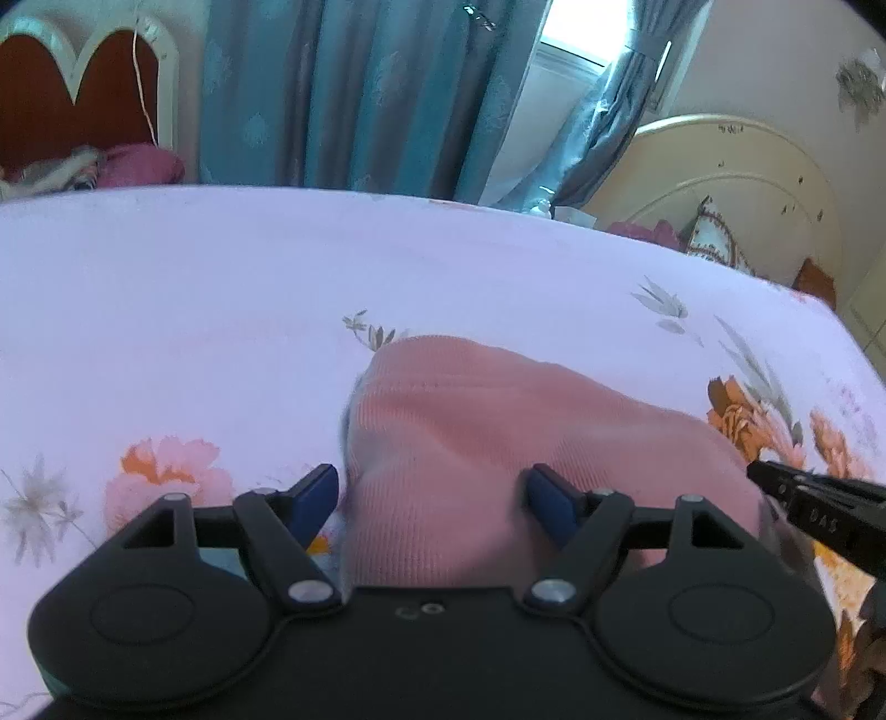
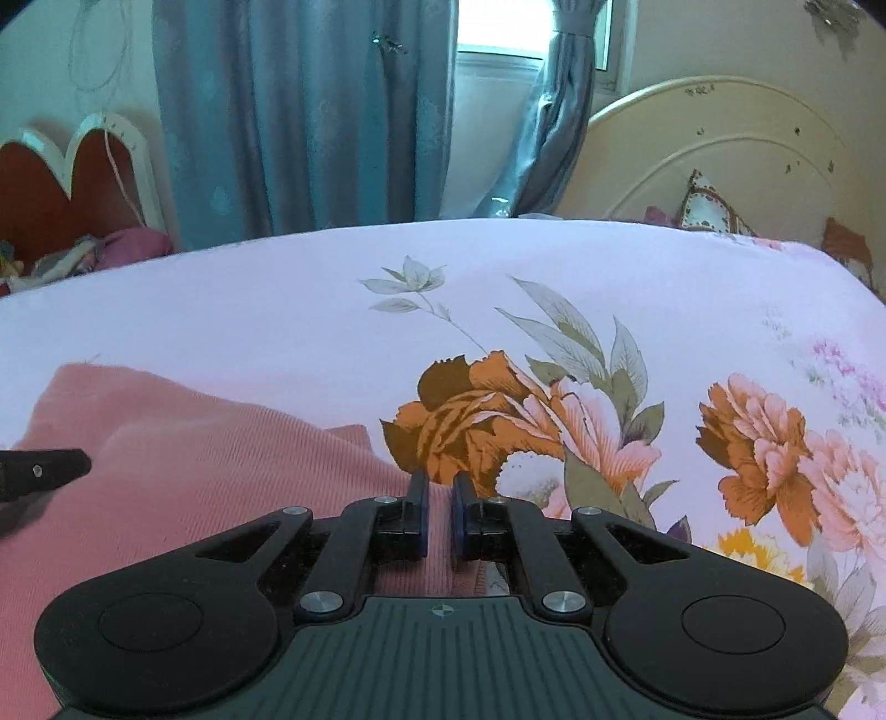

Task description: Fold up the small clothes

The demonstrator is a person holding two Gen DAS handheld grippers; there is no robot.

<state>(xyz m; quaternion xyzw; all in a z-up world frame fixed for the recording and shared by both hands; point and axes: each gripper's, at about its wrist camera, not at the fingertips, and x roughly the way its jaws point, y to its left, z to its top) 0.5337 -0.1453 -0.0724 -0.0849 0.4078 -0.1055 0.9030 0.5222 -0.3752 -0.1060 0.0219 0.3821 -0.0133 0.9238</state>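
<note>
A pink ribbed garment (image 1: 470, 437) lies on the floral bedsheet (image 1: 194, 310). My left gripper (image 1: 432, 498) is open, its blue-padded fingers straddling the garment's near left edge, just above it. In the right wrist view the same pink garment (image 2: 194, 471) spreads to the left. My right gripper (image 2: 440, 504) is nearly closed, with the garment's right edge between its fingers. The tip of the right gripper shows at the right edge of the left wrist view (image 1: 803, 493). The tip of the left gripper shows at the left edge of the right wrist view (image 2: 44, 468).
The bed has a cream headboard (image 2: 720, 155) at the right with a patterned pillow (image 2: 709, 210). Teal curtains (image 2: 304, 111) and a window (image 2: 498, 33) stand beyond the far edge. A second bed with a red headboard (image 1: 72, 105) is at the far left.
</note>
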